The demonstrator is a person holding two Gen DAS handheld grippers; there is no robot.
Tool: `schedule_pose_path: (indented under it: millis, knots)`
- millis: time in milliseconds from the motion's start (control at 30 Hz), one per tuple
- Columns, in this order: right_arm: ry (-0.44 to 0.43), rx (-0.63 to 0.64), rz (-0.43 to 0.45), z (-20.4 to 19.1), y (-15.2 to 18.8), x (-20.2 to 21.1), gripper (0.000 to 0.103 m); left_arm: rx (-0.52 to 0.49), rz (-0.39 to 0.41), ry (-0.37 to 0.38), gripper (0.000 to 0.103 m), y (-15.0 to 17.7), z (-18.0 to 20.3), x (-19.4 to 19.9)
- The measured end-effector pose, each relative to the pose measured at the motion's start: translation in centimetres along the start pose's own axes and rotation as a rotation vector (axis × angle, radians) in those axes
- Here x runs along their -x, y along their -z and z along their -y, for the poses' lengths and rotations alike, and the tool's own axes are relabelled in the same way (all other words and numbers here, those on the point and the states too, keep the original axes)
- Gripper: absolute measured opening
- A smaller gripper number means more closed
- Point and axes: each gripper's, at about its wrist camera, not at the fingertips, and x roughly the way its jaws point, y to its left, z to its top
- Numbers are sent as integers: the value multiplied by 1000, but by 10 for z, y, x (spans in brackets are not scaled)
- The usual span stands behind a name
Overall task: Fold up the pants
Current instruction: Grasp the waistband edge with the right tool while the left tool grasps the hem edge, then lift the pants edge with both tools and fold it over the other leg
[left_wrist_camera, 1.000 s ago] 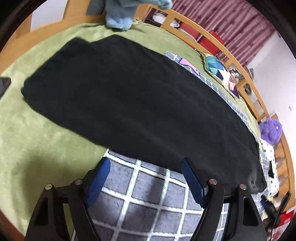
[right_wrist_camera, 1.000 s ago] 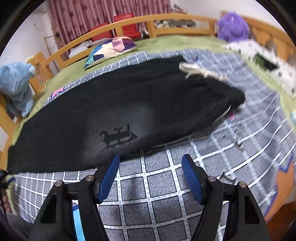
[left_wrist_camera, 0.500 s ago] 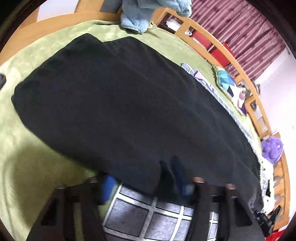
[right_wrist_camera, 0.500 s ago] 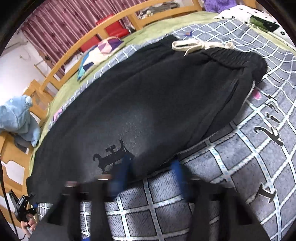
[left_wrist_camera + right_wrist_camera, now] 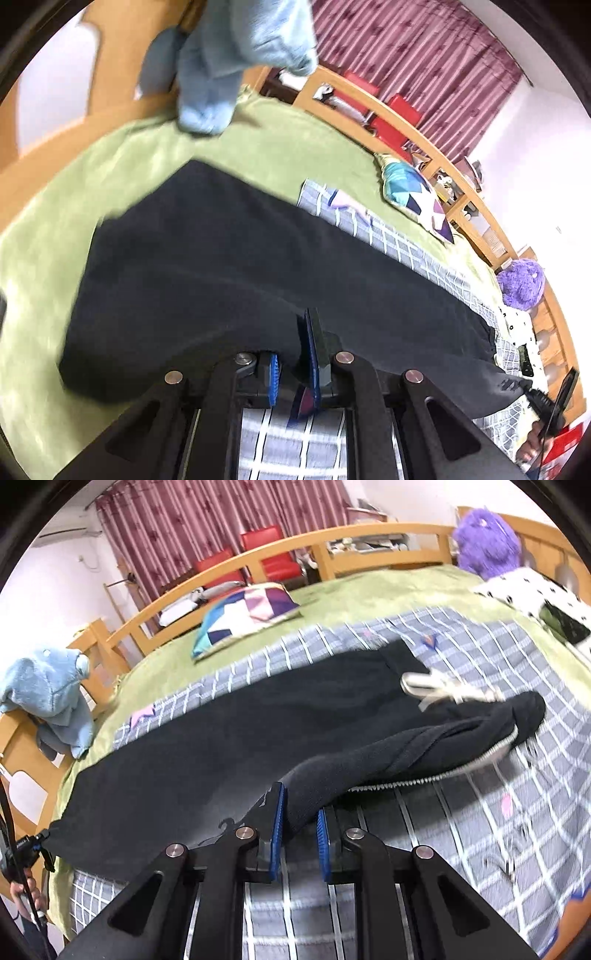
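Black pants lie lengthwise across the bed, folded in half, with a white drawstring at the waist end. My left gripper is shut on the near edge of the pants toward the leg end and holds it raised off the bed. In the right wrist view the pants bunch into a lifted ridge; my right gripper is still closing, its blue pads pressing the near edge toward the waist end.
A grey checked blanket covers a green sheet. A patterned pillow, a blue plush toy, a purple plush toy and wooden bed rails ring the bed. A person's hand shows at the left edge.
Both grippers went from open before the pants' near edge to closed on it, then rose, lifting that edge off the blanket.
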Motion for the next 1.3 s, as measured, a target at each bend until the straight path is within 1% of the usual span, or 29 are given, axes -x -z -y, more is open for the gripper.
schedule_pose_path:
  millis: [67, 133, 167, 233, 333, 400, 433, 467, 500, 533, 567, 600, 633, 667, 733, 833, 867, 933, 967, 1033, 1100, 1167, 1233, 1300]
  knots:
    - [-7, 14, 9, -4, -16, -6, 15, -29, 17, -11, 12, -18, 9, -8]
    - [-11, 32, 19, -10, -33, -17, 15, -54, 28, -30, 12, -41, 19, -27]
    - [-10, 43, 25, -13, -43, -24, 15, -61, 32, -34, 12, -45, 21, -32]
    - [0, 61, 39, -20, -64, -44, 16, -91, 46, -56, 12, -63, 32, -55]
    - [-3, 55, 44, -23, -89, -77, 15, -111, 50, -92, 12, -76, 42, -87]
    - [-1, 42, 34, -24, -103, -106, 17, -105, 37, -128, 13, -81, 43, -115]
    - [4, 38, 27, -24, -106, -119, 19, -102, 27, -136, 13, -82, 42, -124]
    - [22, 37, 15, -25, -109, -135, 27, -97, 9, -151, 16, -83, 41, -136]
    - [40, 41, 7, -26, -109, -148, 29, -94, -14, -166, 18, -82, 40, -147]
    - [59, 50, 3, -29, -109, -156, 35, -92, -31, -179, 24, -79, 38, -153]
    - [74, 61, -5, -31, -106, -162, 39, -91, -38, -184, 33, -76, 39, -155]
    - [82, 73, -15, -34, -102, -166, 39, -90, -32, -172, 37, -74, 39, -154]
    - [80, 79, -20, -35, -98, -166, 40, -93, -9, -146, 46, -72, 39, -147]
    - [78, 82, -19, -36, -95, -164, 42, -100, 7, -134, 60, -69, 41, -140]
    - [79, 88, -12, -38, -86, -154, 49, -135, 36, -108, 66, -63, 45, -122]
    - [73, 103, -6, -38, -68, -127, 51, -192, 76, -177, 79, -49, 44, -90]
    - [74, 107, -7, -37, -61, -118, 54, -197, 82, -191, 79, -45, 40, -81]
    - [76, 108, -10, -37, -47, -105, 57, -195, 67, -236, 79, -34, 25, -66]
    - [79, 109, -14, -36, -40, -100, 57, -183, 51, -263, 79, -27, 14, -59]
    - [88, 112, -28, -33, -23, -88, 57, -152, 37, -287, 79, -17, -7, -47]
    - [81, 104, -40, -30, -8, -79, 57, -128, 32, -277, 79, -6, -23, -39]
    - [75, 100, -50, -28, 4, -73, 57, -128, 5, -245, 79, 4, -29, -39]
    - [71, 99, -56, -28, 15, -67, 57, -151, -25, -221, 79, 14, -25, -46]
    - [68, 96, -69, -29, 24, -65, 57, -186, -33, -232, 79, 20, -17, -58]
